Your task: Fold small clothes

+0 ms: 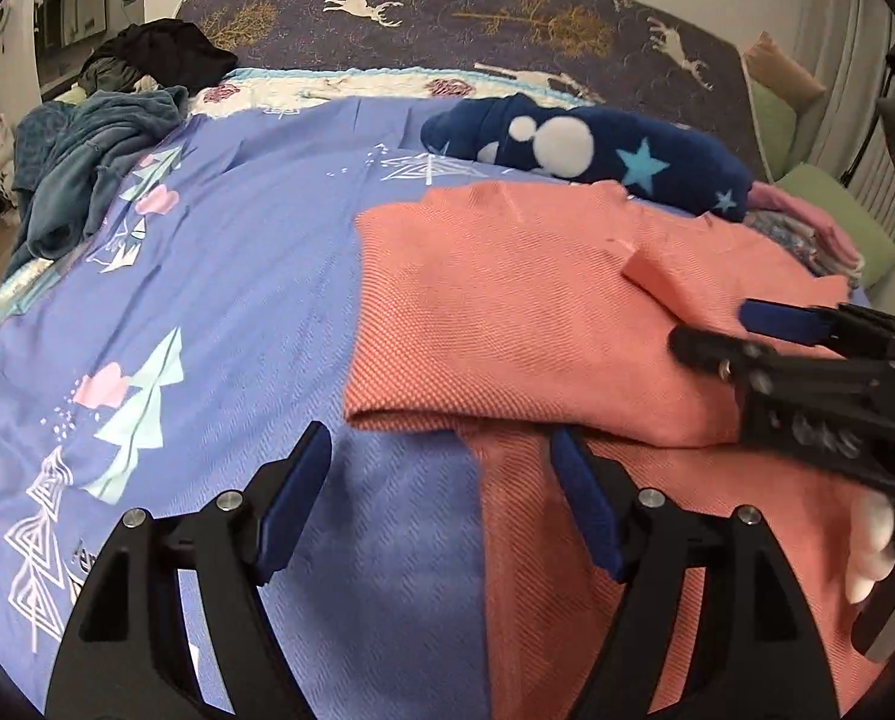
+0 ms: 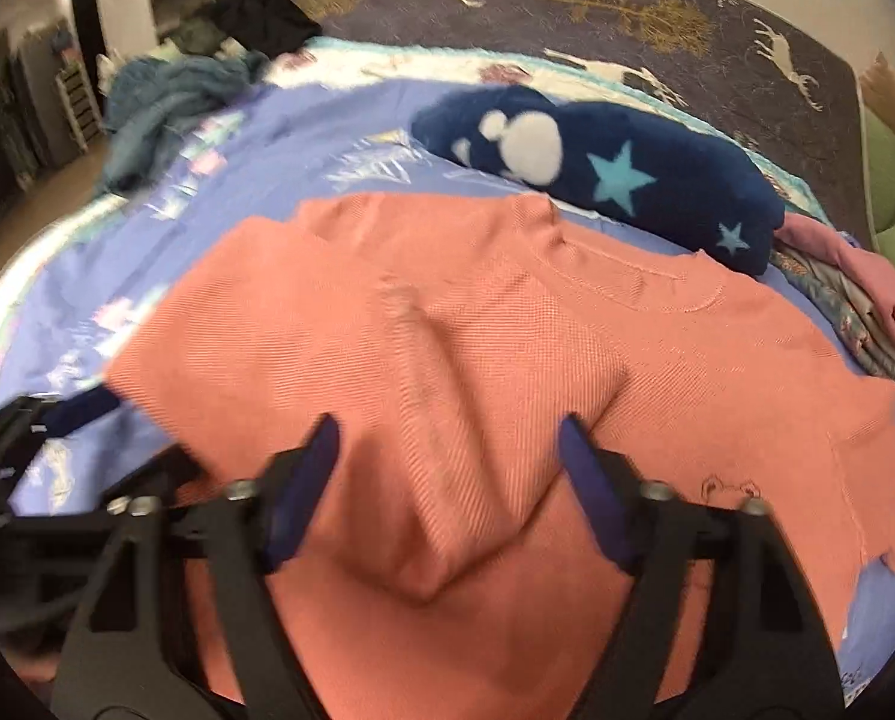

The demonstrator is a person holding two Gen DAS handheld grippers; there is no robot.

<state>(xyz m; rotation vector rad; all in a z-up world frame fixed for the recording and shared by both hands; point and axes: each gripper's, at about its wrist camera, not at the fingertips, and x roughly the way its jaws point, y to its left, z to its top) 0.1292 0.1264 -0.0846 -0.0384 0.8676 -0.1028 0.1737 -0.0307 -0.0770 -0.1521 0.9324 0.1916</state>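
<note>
Partway through, by my read: the salmon knit top (image 2: 447, 330) lies on the lavender bedsheet (image 1: 237, 276) with one side already folded over the body — folded edge runs along 9 o'clock in the left wrist view — but it isn't a compact bundle yet; bottom half and remaining side look undone.

Left gripper (image 1: 441, 504): jaws wide apart, holding nothing. Right finger sits over the top's lower panel, left finger over bare sheet; the folded hem edge is just ahead at 12 o'clock.

Right gripper (image 2: 447, 480): jaws spread, nothing clamped. The top fills the gap between the fingers, with a raised ridge of cloth running from 6 towards 12 o'clock. Can't tell if pads touch the fabric — this view is motion-blurred.

Farther out: a navy star-print fleece (image 1: 597, 150) at 1 o'clock, touching the top's far edge. A stack of folded clothes (image 2: 855, 294) at 3 o'clock suggests earlier items done. A teal garment heap (image 1: 81, 174) at 10 o'clock looks still unfolded.
</note>
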